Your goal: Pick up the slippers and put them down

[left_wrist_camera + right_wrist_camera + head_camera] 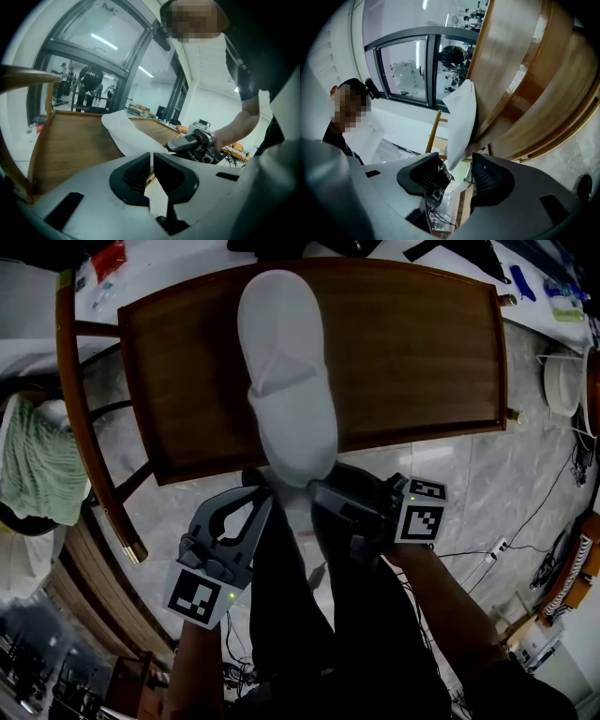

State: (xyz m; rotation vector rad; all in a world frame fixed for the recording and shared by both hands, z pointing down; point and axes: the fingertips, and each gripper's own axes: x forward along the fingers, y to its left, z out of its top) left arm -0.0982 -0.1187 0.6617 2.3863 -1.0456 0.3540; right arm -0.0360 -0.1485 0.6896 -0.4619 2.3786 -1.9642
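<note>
Nearest the person, the left tongs (262,498) stand narrow and seem to pinch the thin near edge of the white cloth slipper (286,381). I would not swear to how firm that pinch is. The right tongs (457,171) are spread wide. The slipper's heel end hangs loose between their pads and neither pad presses on it.

The slipper lies lengthwise on the polished brown wooden chair seat (412,362), toe away from the person, with the heel jutting over the near edge. I can make out only one slipper. It looks as good as set down, so the care now is in letting go: open the left tongs fully first, then draw both pairs straight back and level. A pad that snags the cloth could drag the overhanging heel off the edge. The varnished seat looks slick, so I'd expect the slipper to slide at a light tug.

Below the seat is a pale marbled tile floor (487,484). A green towel (42,465) is draped at the left, and a white power strip (494,549) with cables lies to the right. Farther off, tall dark-framed windows (93,47) close the room.
</note>
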